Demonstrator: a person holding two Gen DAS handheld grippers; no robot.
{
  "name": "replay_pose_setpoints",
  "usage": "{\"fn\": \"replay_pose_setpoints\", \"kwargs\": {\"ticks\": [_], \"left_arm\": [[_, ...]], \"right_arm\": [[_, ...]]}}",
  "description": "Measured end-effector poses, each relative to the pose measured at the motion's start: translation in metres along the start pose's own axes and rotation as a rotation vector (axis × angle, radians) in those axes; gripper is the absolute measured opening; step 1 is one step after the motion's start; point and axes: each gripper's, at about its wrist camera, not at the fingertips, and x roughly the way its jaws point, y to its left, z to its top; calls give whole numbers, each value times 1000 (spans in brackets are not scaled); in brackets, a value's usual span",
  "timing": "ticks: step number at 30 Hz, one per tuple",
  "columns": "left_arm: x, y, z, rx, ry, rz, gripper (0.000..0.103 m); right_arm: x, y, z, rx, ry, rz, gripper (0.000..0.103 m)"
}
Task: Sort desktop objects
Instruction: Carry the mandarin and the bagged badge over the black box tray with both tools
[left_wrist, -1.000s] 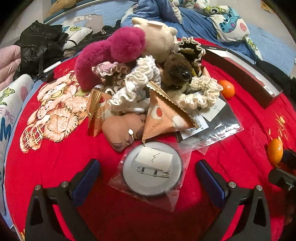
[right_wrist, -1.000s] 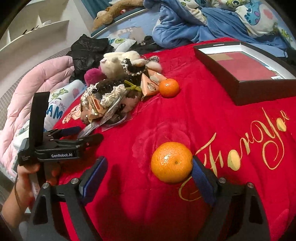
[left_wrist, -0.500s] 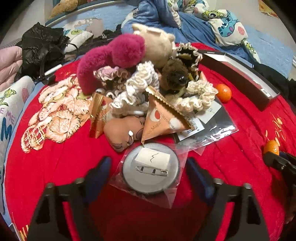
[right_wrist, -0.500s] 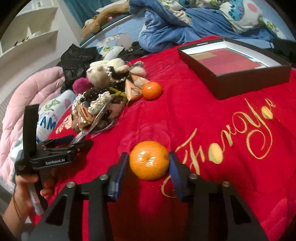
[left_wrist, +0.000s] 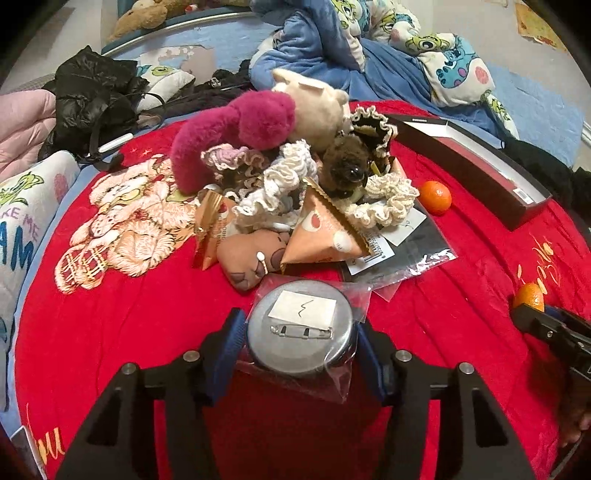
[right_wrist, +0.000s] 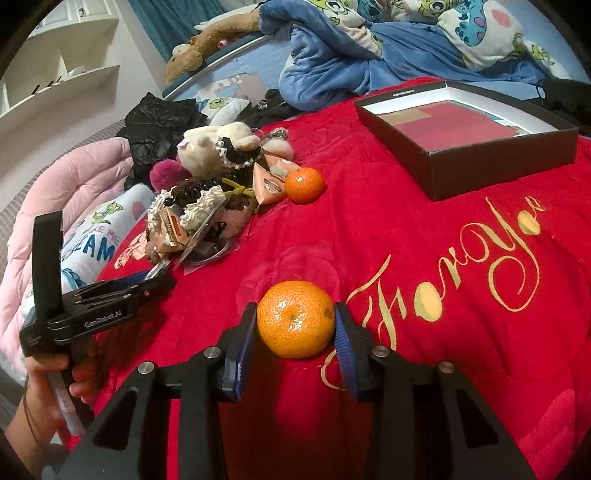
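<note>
Here, spread under both hand-held grippers, a red blanket (right_wrist: 424, 258) with gold script, covering the bed. Far ahead and to the right of the right hand-held gripper (right_wrist: 295, 325), an open dark box (right_wrist: 480, 162) with a red lining, resting on the blanket. Ahead and to the left of that gripper, and directly ahead of the left hand-held gripper (left_wrist: 297, 345), a heap of small things: a magenta plush (left_wrist: 236, 129), a cream plush (left_wrist: 314, 103), a small brown plush (left_wrist: 345, 162), lace scrunchies (left_wrist: 280, 181), triangular peach packets (left_wrist: 321, 236), flat plastic sleeves (left_wrist: 406, 258). Just right of the heap, a loose mandarin (right_wrist: 304, 184), lying free on the blanket, well ahead of the right gripper.

Between the left gripper's blue pads (left_wrist: 229, 347), a round metal badge (left_wrist: 299, 332) in a clear bag, pin side up with a white label, at the near edge of the heap; jaws closing, both pads already against the bagged rim. Between the right gripper's blue pads (right_wrist: 245, 339), a second mandarin (right_wrist: 295, 319), sitting on the blanket beside the gold lettering; jaws narrowed to the fruit's width, pads pressing on both sides. Low at the left of the right wrist view, a hand (right_wrist: 55, 384) wrapped around the left gripper's handle.
</note>
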Motion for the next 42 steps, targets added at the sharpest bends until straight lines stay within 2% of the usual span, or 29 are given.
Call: {"fn": "replay_pose_setpoints", "kwargs": {"ticks": [8,15,22,28,37,42], "left_arm": [[-32,-1,-11,-21,-60,-11,59],[-53,-9,-25,2,-82,-10,59],[-66,-27,-26,2,-104,-55,59],[-79,-66,-18,1,-125,-137,59],[-94,-158,3,73,-170,-243,59],[-96,-183,6,80,-161,-281,59]], "right_arm": [[-5,14,-5,-61,-20,-24,38],[-12,20,-9,-86,-31,-27,38],[-22,19,-11,-75,-41,-34,38],[-46,3,-11,-57,-71,-66,38],[-105,-42,-7,11,-134,-103,38],[-130,-52,-5,-10,-161,-135,38]]}}
